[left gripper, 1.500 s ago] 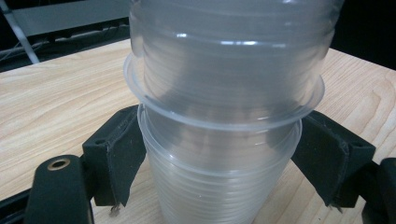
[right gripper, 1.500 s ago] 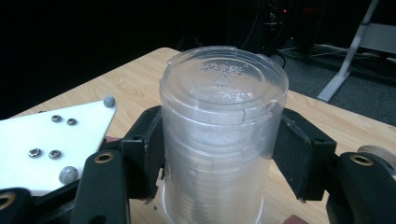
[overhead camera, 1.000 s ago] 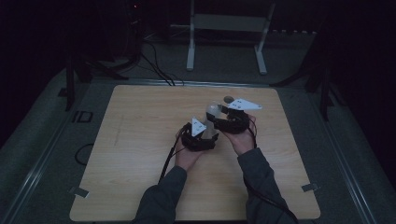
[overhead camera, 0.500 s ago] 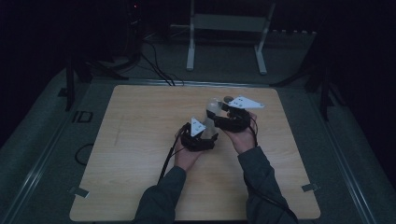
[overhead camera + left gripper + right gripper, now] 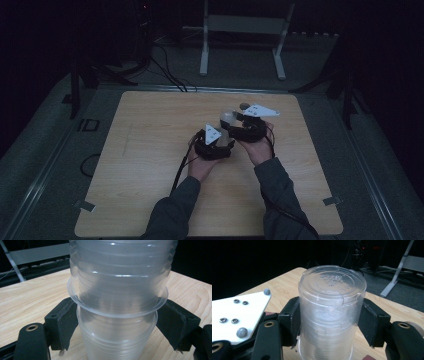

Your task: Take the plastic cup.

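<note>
A stack of clear plastic cups [image 5: 229, 119] is held above the middle of the wooden table [image 5: 150, 150], between both hands. My left gripper [image 5: 117, 325] has its black pads [image 5: 62, 325] against the ribbed lower cups, just under a wide flared rim [image 5: 117, 312]; its jaws have just closed a little on them. My right gripper [image 5: 329, 320] is shut on the other end of the cup stack [image 5: 332, 297], whose flat embossed base faces up. In the high view the left gripper [image 5: 215, 145] sits close in front of the right gripper [image 5: 245, 127].
A white metal stand [image 5: 242, 30] is on the floor behind the table. Cables [image 5: 170, 70] run across the floor at the back left. Tape marks [image 5: 84, 205] lie near the table's front corners.
</note>
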